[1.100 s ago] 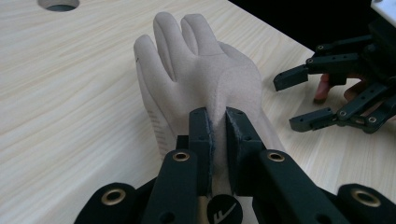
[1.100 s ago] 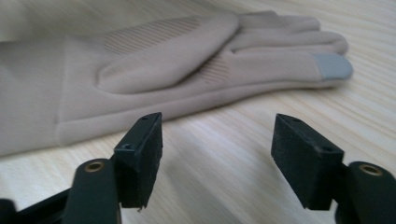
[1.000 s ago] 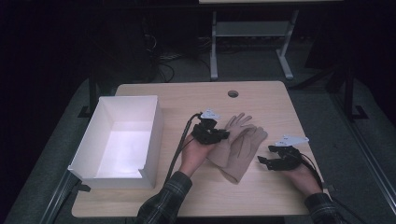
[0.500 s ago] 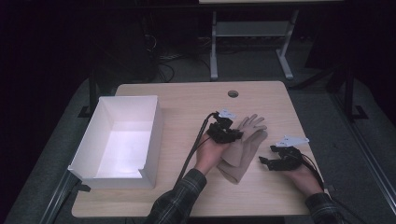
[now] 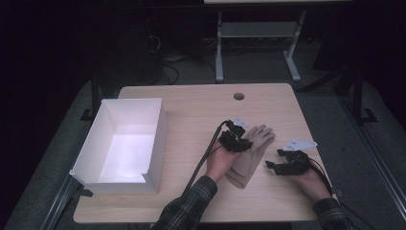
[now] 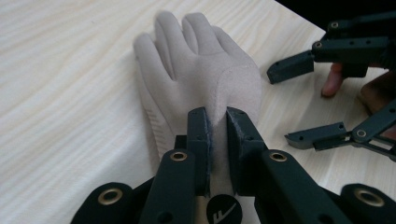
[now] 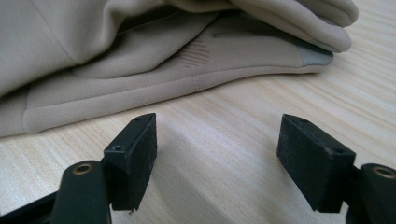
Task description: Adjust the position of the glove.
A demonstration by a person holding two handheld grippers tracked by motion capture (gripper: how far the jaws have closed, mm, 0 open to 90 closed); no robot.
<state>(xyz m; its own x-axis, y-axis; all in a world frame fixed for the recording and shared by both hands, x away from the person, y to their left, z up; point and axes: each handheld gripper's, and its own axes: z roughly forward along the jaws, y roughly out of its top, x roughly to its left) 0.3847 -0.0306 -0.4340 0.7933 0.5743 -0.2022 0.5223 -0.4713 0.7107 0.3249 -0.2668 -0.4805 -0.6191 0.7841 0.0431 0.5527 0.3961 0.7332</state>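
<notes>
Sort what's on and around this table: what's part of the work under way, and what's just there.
In the job:
- beige fabric gloves
- left hand-held gripper, pinching a glove fold
- right hand-held gripper, open beside them

Just there:
- white open-topped box
- pale wooden table
- metal stand behind

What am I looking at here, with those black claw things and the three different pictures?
No robot here: a person holds a hand tool with two black jaws in each hand. One picture looks down from above the wooden table; the other two come from small cameras riding on each tool, looking along its jaws. On the table lie beige gloves, one on top of the other, and an open white box sits to the left. The left gripper has pinched a fold of the upper glove's fabric; its jaws have just been easing slightly. The right gripper rests open beside the gloves, holding nothing.
</notes>
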